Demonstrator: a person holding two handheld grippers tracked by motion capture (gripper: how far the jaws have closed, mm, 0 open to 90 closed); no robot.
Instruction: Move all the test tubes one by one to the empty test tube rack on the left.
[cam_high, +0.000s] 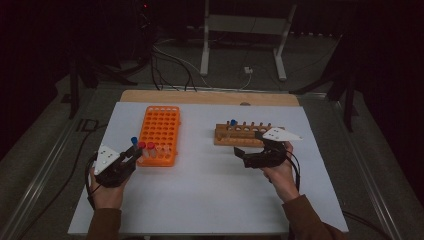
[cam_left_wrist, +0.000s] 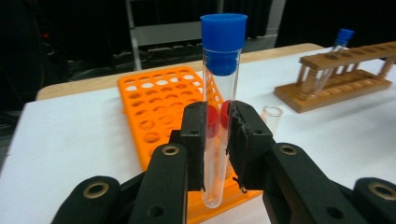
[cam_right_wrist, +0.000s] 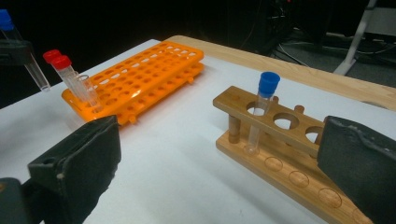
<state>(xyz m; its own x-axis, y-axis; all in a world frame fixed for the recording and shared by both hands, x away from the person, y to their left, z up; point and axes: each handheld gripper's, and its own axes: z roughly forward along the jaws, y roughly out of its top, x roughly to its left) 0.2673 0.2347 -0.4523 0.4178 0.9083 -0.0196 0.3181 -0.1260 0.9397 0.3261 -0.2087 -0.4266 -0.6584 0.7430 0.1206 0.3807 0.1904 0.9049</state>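
Observation:
My left gripper (cam_left_wrist: 216, 140) is shut on a clear test tube with a blue cap (cam_left_wrist: 222, 56), held upright just in front of the orange rack (cam_left_wrist: 154, 100). In the high view this gripper (cam_high: 131, 152) sits at the rack's (cam_high: 161, 127) near left corner. Two red-capped tubes (cam_right_wrist: 60, 63) and a clear uncapped tube (cam_right_wrist: 86, 86) stand in the rack's near row. A wooden rack (cam_right_wrist: 280, 140) holds one blue-capped tube (cam_right_wrist: 265, 100) at its left end. My right gripper (cam_high: 245, 155) is open, its jaws spread wide just in front of the wooden rack (cam_high: 245, 135).
Everything sits on a white board (cam_high: 210, 190) over a wooden table edge (cam_high: 210, 96). Beyond the table lie cables (cam_high: 170, 60) and a white stand's legs (cam_high: 242, 35) on a dark floor.

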